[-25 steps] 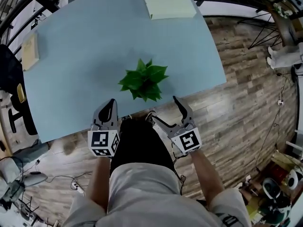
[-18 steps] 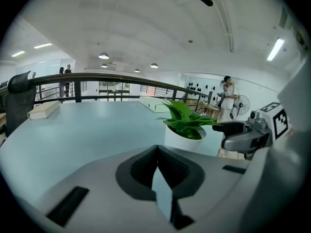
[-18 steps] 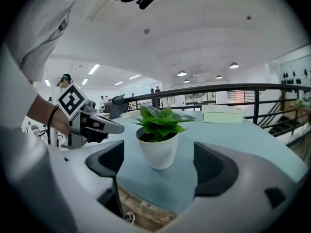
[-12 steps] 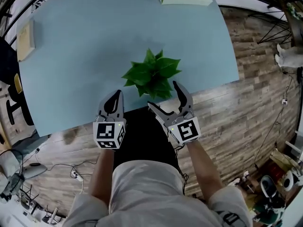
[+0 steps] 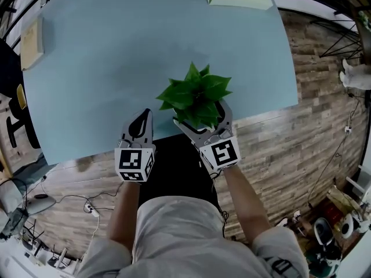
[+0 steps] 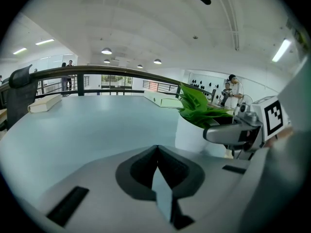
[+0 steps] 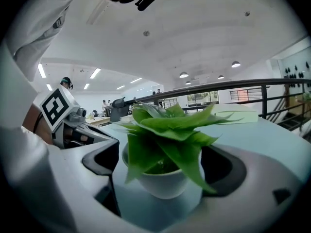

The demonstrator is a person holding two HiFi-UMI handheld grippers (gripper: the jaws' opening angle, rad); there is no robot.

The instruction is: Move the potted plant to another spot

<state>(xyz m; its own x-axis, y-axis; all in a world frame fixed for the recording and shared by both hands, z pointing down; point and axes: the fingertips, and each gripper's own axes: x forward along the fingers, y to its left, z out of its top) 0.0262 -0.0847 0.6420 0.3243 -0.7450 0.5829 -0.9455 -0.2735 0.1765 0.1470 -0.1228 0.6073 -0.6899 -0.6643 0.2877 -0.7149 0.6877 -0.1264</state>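
The pale blue surface (image 5: 116,57) fills the upper part of the head view. The potted plant (image 5: 197,96) stands on it close to the near edge, to the right of the person's middle. The right tool (image 5: 200,116) is much the nearer of the two. It reaches in over the near edge and points almost level, so the plant lies straight ahead of it, inside its fork. Its jaws stand wide and have just been opening further. The white pot (image 7: 163,181) sits upright between them with a gap showing at the left jaw, and I judge that the pads do not press on it. The pot's long axis is vertical, so a sideways squeeze across its round wall suits it. The left tool (image 5: 141,119) hangs over the same near edge with its jaws brought together on nothing. From it the plant lies to the right and a little ahead, near but apart. As I judge it, the coming move is for the right tool to close on the pot below the leaves (image 7: 170,125).
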